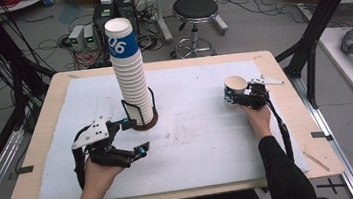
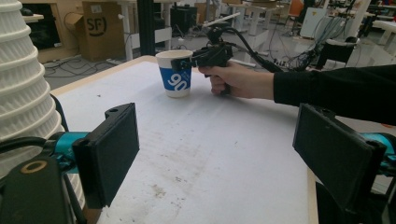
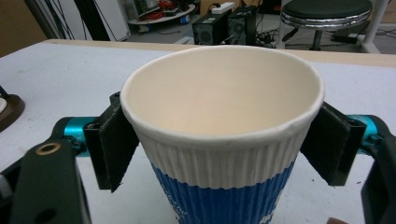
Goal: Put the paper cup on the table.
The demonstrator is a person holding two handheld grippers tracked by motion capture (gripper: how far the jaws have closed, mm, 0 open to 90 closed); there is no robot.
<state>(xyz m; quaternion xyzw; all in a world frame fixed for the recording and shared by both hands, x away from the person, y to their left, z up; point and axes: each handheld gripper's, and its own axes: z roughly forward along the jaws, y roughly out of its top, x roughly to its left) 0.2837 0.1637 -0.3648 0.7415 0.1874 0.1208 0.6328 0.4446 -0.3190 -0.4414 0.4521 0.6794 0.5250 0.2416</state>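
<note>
Right hand-held gripper (image 3: 219, 140) jaws flank the upright paper cup (image 3: 224, 135) loosely; left hand-held gripper (image 2: 210, 158) gapes empty.

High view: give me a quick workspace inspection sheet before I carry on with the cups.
Surface: white mat on wooden table, faintly stained.
Job's things: tall stack of white ribbed paper cups in black wire holder; single blue-banded paper cup upright at right.
Clutter: nothing seen.
Tools: left tool open, empty; right tool flanks the single cup, contact unclear.
Cables: black tool cable along right forearm; floor cables behind.
Surroundings: black round stool.
</note>
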